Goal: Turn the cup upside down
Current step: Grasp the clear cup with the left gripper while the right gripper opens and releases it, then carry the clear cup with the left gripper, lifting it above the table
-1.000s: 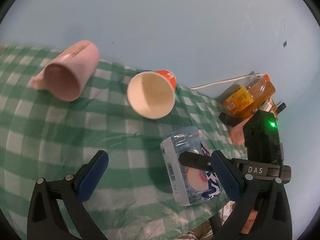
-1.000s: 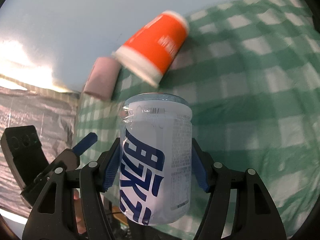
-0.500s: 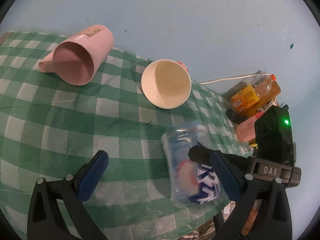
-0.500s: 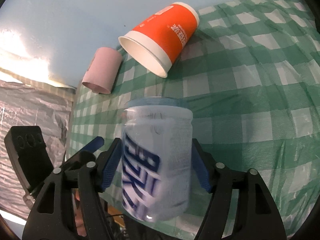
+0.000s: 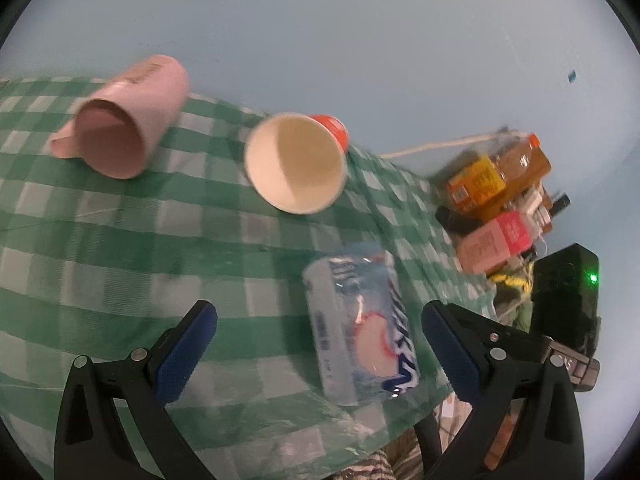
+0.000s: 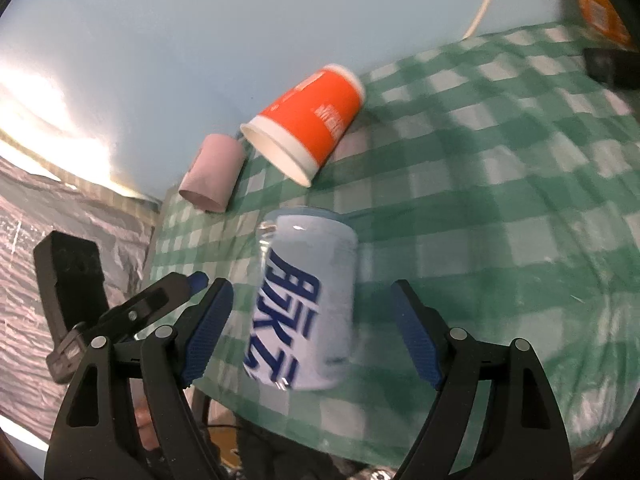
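A clear plastic cup with blue lettering (image 6: 304, 304) (image 5: 360, 328) stands on the green checked cloth near the table's front edge. My right gripper (image 6: 312, 332) is open, its jaws apart on either side of the cup without touching it. My left gripper (image 5: 316, 352) is open and empty, with the same cup between and beyond its fingers. An orange paper cup (image 5: 296, 164) (image 6: 308, 120) lies on its side behind it. A pink mug (image 5: 128, 120) (image 6: 212, 172) lies on its side further left.
The green checked tablecloth (image 5: 100, 248) covers the table, against a pale blue wall. At the right end are an orange drink bottle (image 5: 496, 176), a pink carton (image 5: 496, 240) and a white cable (image 6: 484, 4). The table's front edge is close below the grippers.
My right gripper has opened and let go of the clear cup, which now stands on the cloth. The left gripper has stayed open and shifted slightly.
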Action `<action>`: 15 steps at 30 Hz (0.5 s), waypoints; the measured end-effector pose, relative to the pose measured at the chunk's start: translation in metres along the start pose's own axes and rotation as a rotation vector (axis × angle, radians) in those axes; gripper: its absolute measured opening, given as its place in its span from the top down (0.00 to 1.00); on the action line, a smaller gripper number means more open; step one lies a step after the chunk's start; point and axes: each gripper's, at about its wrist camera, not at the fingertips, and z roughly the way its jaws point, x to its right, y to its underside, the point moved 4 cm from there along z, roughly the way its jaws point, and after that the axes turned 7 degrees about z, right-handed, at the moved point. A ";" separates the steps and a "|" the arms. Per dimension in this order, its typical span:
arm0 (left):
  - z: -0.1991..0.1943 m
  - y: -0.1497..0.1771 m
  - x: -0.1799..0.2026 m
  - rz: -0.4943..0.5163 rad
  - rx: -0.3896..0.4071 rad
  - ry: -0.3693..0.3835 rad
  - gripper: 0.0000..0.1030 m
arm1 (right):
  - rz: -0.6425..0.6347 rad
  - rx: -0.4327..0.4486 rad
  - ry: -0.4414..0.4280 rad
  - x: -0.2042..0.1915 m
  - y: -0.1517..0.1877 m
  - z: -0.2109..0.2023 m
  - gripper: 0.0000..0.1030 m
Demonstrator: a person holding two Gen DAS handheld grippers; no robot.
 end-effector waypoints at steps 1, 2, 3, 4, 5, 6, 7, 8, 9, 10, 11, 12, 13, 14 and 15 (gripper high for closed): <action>0.003 0.000 0.003 0.005 -0.013 0.001 0.00 | -0.008 0.023 0.004 0.003 0.003 -0.007 0.19; 0.007 0.000 0.006 0.009 -0.027 0.000 0.00 | -0.016 0.043 0.011 0.005 0.005 -0.012 0.18; 0.011 -0.001 0.010 0.017 -0.039 -0.004 0.00 | -0.032 0.067 0.022 0.007 0.009 -0.018 0.17; 0.014 -0.002 0.013 0.024 -0.049 -0.012 0.00 | -0.054 0.088 0.034 0.008 0.013 -0.025 0.17; 0.018 -0.003 0.016 0.034 -0.060 -0.025 0.00 | -0.074 0.102 0.045 0.008 0.016 -0.029 0.17; 0.022 -0.004 0.019 0.045 -0.069 -0.036 0.00 | -0.101 0.119 0.058 0.011 0.021 -0.035 0.16; 0.026 -0.006 0.022 0.055 -0.080 -0.044 0.00 | -0.121 0.131 0.069 0.011 0.025 -0.038 0.16; 0.031 -0.007 0.024 0.061 -0.095 -0.048 0.00 | -0.146 0.143 0.084 0.009 0.029 -0.041 0.16; 0.034 -0.008 0.026 0.062 -0.109 -0.048 0.00 | -0.180 0.155 0.101 0.008 0.034 -0.044 0.16; 0.037 -0.008 0.028 0.063 -0.118 -0.047 0.00 | -0.206 0.162 0.112 0.006 0.037 -0.045 0.16; 0.041 -0.010 0.031 0.066 -0.129 -0.048 0.00 | -0.232 0.167 0.122 0.006 0.041 -0.047 0.16; 0.044 -0.010 0.032 0.069 -0.139 -0.053 0.00 | -0.253 0.170 0.129 0.005 0.045 -0.047 0.16; 0.046 -0.011 0.033 0.071 -0.146 -0.057 0.00 | -0.266 0.175 0.132 0.004 0.048 -0.049 0.16; 0.049 -0.011 0.034 0.075 -0.157 -0.060 0.00 | -0.277 0.182 0.137 0.003 0.050 -0.049 0.16; 0.052 -0.012 0.034 0.078 -0.168 -0.064 0.00 | -0.286 0.186 0.138 0.003 0.053 -0.049 0.16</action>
